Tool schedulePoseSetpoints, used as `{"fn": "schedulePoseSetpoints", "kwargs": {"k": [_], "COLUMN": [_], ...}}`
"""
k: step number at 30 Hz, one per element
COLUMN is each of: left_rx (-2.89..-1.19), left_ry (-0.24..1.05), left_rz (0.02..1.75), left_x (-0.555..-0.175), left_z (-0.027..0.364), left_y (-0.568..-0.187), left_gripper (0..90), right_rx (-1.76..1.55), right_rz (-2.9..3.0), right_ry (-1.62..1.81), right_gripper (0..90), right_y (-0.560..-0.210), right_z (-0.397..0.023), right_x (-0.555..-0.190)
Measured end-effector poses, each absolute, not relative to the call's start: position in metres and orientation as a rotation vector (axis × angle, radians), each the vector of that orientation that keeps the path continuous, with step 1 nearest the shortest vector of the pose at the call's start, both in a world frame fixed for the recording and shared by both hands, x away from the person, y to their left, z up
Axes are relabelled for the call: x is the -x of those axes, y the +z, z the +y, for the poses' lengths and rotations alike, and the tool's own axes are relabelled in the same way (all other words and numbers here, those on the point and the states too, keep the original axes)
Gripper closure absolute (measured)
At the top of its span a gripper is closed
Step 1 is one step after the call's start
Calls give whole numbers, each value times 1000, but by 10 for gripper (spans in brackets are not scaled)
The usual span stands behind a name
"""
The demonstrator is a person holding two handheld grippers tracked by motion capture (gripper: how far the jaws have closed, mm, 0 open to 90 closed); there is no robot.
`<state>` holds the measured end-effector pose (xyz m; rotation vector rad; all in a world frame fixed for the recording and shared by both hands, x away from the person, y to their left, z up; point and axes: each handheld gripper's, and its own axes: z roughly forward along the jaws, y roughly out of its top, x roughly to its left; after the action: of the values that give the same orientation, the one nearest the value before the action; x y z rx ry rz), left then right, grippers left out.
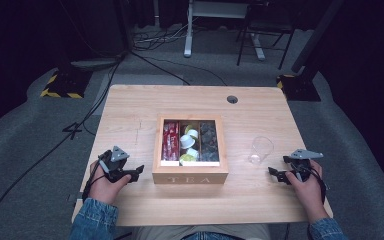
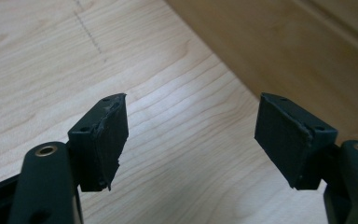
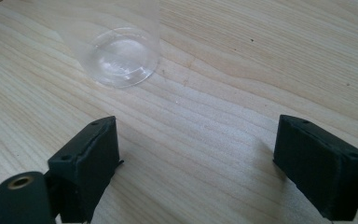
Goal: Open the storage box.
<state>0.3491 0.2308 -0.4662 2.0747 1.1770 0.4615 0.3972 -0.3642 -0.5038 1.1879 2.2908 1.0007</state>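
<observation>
Both grippers rest low near the desk's front edge with jaws apart and nothing between them. Left gripper [image 1: 136, 171] sits at the front left, just beside the wooden tea box [image 1: 190, 176], its pads [image 2: 103, 140] spread over bare wood. Right gripper [image 1: 276, 173] lies at the front right, jaws wide open, aimed at the clear plastic cup [image 1: 260, 149], which stands upright a little ahead of it — between the box and the desk's right edge, apart from both.

The box sits mid-desk with three open compartments: red packets [image 1: 170, 141] on the left, small white and yellow-green capsules [image 1: 189, 142] in the middle, dark pieces [image 1: 209, 141] on the right.

The cup looks like the risk. It is light and thin-walled, so a jaw tip nudging its side before the pads straddle it could tip or skate it toward the desk's edge — and too firm a squeeze could buckle it. On the left, the jaws are close enough to the box wall that a careless swing could shove the box.
</observation>
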Motion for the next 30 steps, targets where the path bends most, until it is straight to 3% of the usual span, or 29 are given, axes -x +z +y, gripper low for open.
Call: {"fn": "schedulePoseSetpoints", "kwargs": {"k": [23, 30], "left_rx": [-2083, -2124], "left_ry": [316, 288], "left_rz": [937, 916], "left_x": [-313, -316], "left_z": [199, 191], "left_y": [-432, -443], "left_gripper": [324, 415], "right_rx": [-1188, -1187], "right_rz": [2291, 2290], "right_ry": [1001, 1001], "right_gripper": [139, 139], "right_y": [-504, -504], "right_z": [-364, -364], "right_x": [-397, -397]}}
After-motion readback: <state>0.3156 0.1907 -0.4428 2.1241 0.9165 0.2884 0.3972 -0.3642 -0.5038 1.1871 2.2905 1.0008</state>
